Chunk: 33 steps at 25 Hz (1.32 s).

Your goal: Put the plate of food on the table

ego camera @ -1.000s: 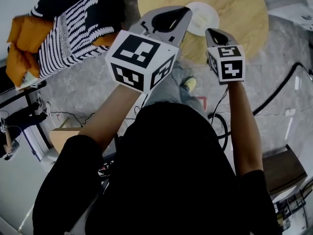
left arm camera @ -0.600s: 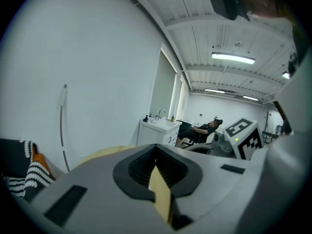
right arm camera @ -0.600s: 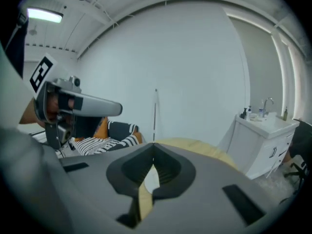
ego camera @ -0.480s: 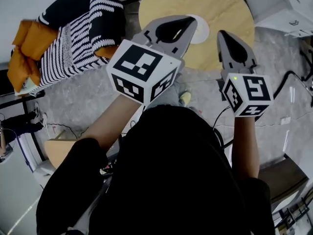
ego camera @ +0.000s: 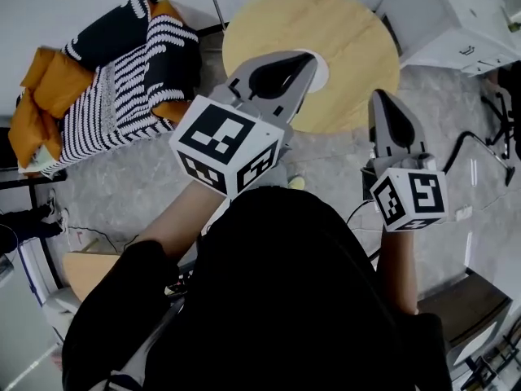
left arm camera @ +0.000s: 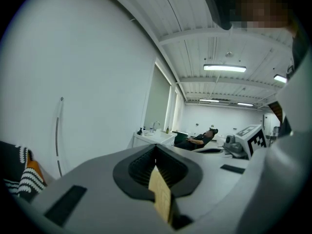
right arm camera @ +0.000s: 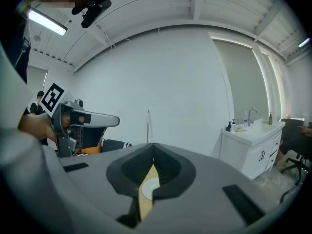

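plate [ego camera: 320, 72] is seen lying on the round wooden tabletop [ego camera: 358, 39], toward its near edge, half hidden behind the left claw [ego camera: 303, 60] in the head view. the left claw is held clenched, jaw tips met, nothing gripped. the right claw [ego camera: 383, 98] is likewise clenched and empty, seen by the tabletop's near rim. neither claw is found touching the plate.

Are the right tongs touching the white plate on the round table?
Apart. The head view shows bare wood of the round table between the white plate and the right tongs.
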Tool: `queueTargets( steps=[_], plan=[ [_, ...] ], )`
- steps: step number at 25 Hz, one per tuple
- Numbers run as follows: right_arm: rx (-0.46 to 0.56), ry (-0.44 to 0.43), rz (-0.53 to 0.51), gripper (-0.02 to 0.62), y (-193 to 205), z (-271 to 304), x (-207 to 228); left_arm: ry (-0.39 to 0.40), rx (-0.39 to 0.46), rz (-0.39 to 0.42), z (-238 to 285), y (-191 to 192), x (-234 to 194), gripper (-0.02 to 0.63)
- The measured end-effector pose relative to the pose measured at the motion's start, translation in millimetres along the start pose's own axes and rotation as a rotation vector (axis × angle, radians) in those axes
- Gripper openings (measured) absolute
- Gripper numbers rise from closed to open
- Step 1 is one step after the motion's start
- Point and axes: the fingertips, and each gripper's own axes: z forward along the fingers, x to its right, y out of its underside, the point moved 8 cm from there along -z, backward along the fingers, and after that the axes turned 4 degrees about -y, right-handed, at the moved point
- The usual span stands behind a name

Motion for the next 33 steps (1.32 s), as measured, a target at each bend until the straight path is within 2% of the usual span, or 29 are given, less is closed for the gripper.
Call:
queueTargets(
  steps=[5, 17, 33],
  plan=[
    [0.009, -0.004, 0.022, 0.008, 3, -12, -5, -0.01, 0.018, 0.005, -14, -1, 1, 0.008],
    [0.009, -0.034, -0.005, 0.008, 5, -7, -18, -0.038, 0.014, 0.012, -33, 6, 0, 0.008],
    [0.002, -0.034, -0.012, 0.008, 3, -2, -11, -0.04, 0.017, 0.01, -23, 3, -3, 0.007]
  ],
)
